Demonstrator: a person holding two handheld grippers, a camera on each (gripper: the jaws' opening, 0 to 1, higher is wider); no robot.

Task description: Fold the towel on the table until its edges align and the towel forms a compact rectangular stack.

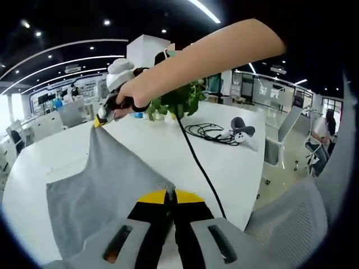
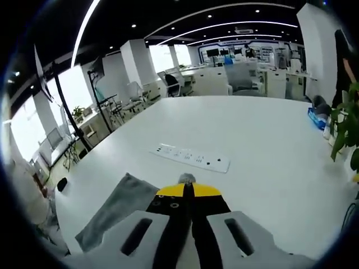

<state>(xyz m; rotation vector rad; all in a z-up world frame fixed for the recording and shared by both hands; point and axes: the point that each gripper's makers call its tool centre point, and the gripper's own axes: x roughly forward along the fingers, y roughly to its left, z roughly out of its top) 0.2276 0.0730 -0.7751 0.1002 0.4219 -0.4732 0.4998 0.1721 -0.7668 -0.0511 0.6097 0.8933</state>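
White office table (image 1: 235, 162) carries a grey towel (image 1: 106, 190). Left hand-held gripper (image 1: 170, 196) pinches its near edge; right hand-held gripper (image 1: 100, 120) clamps a far corner, lifting it.

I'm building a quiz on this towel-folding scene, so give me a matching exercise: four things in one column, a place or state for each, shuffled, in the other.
Things:
1. towel
2. power strip
3. potted plant
4. black cable coil

Places or states:
A. flat and white, ahead of the right gripper
B. green, behind the person's forearm
C. grey, pinched at two corners
D. looped on the table beside a controller

Pairs: 1-C, 2-A, 3-B, 4-D
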